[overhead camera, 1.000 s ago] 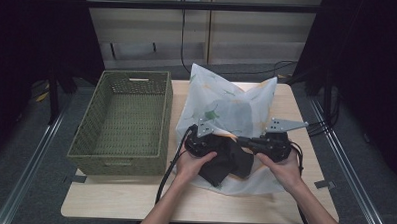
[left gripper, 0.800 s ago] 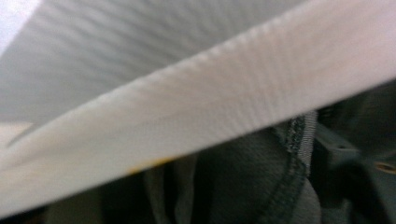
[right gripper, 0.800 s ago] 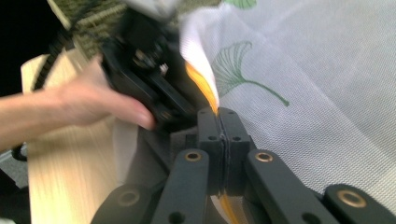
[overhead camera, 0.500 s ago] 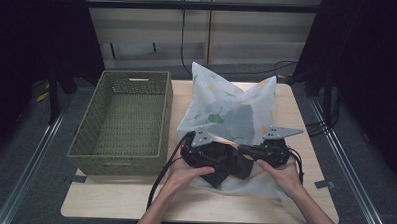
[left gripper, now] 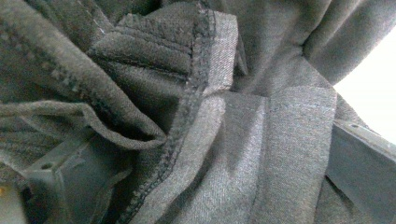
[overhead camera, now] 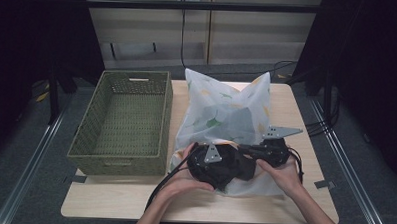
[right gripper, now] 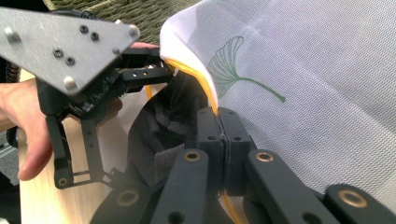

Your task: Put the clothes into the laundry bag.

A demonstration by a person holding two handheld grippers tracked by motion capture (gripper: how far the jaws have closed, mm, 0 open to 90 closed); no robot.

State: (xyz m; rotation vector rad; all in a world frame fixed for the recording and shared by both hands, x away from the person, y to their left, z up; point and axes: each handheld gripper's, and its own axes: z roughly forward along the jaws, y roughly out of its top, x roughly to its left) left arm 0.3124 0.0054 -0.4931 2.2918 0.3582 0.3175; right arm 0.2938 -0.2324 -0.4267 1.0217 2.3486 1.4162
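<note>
The yellow-trimmed rim of a white leaf-printed mesh bag [overhead camera: 226, 108] was pinched by the shut right claw [right gripper: 219, 122], while dark grey cloth [left gripper: 224, 140] lay between the just-opened left claw's [overhead camera: 234, 166] jaws.

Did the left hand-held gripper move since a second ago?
Yes. The left hand-held gripper slid toward the table's near edge, away from the green basket's far rim. Its jaws have just been opening, with the dark cloth between them.

Left gripper [overhead camera: 223, 165]: held low over the near table edge, jaws spread wide after just opening, dark cloth loose between them; right gripper [right gripper: 218, 122]: jaws pressed together, pinching a thin edge; both forearms enter from below, hands nearly touching.
</note>
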